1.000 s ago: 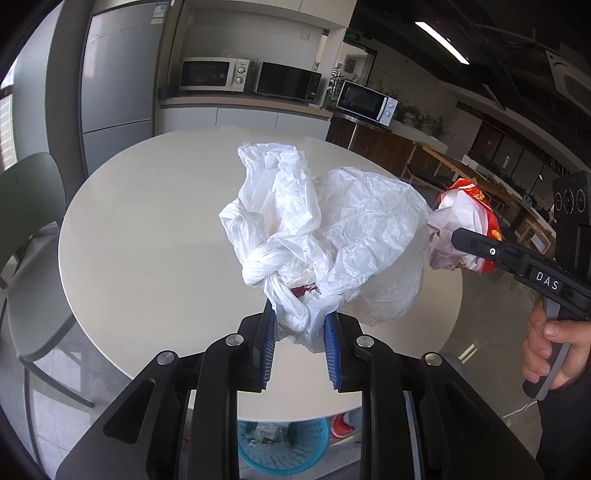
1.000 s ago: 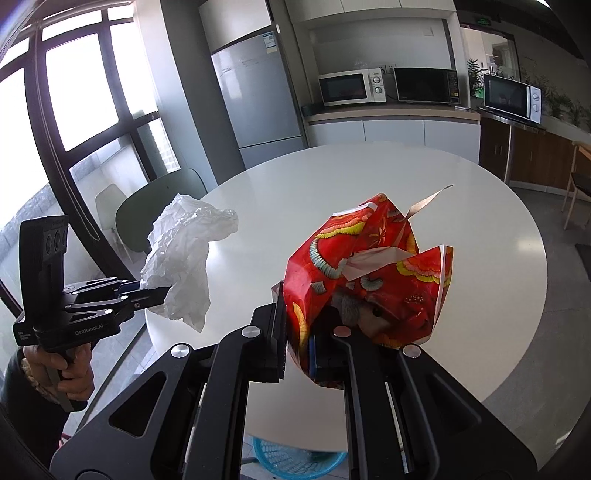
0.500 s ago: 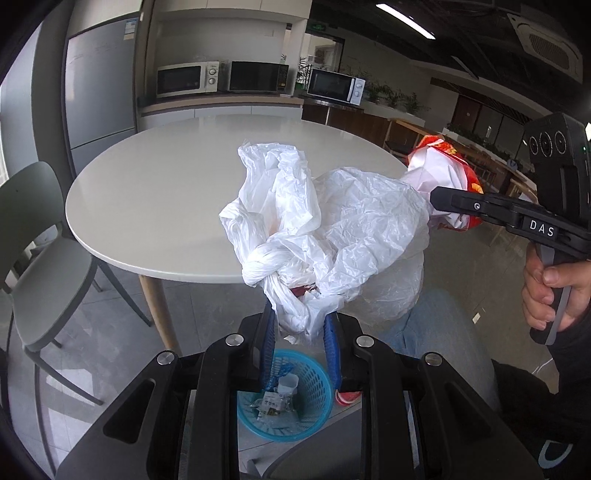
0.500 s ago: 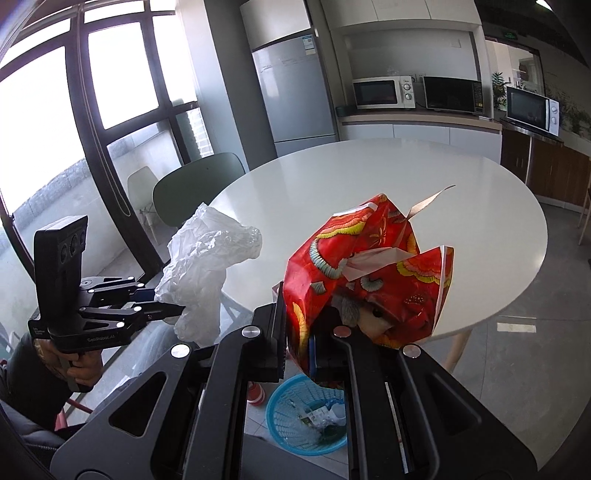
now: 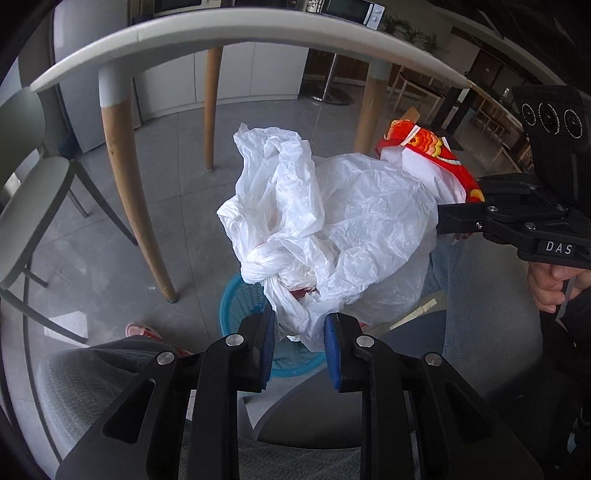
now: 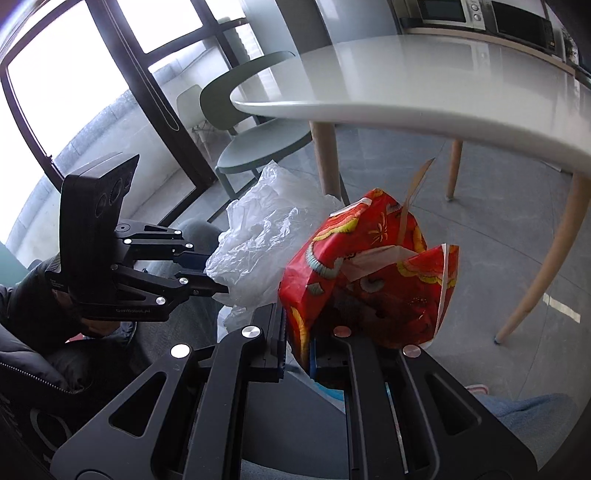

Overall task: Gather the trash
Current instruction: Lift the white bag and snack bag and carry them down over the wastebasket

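Note:
My left gripper [image 5: 300, 334] is shut on a crumpled, knotted white plastic bag [image 5: 332, 229] and holds it in the air below the table edge. A blue mesh trash basket [image 5: 240, 306] stands on the floor right beneath the bag, mostly hidden by it. My right gripper [image 6: 298, 343] is shut on a red patterned wrapper [image 6: 369, 280] with loose tape strips. In the left wrist view the wrapper [image 5: 432, 155] sits just right of the bag, held by the right gripper [image 5: 439, 218]. In the right wrist view the bag [image 6: 266, 236] and left gripper [image 6: 218, 275] are at left, close beside the wrapper.
The round white table [image 5: 221, 33] is above and ahead, on wooden legs [image 5: 129, 177]. A grey-green chair [image 5: 26, 206] stands at left, also in the right wrist view [image 6: 258, 144]. The person's knees [image 5: 480, 325] and a red shoe [image 5: 142, 330] flank the basket.
Both grippers have dropped from above the tabletop to below its edge, carrying bag and wrapper. The blue basket has come in under the bag. Both grips are unchanged.

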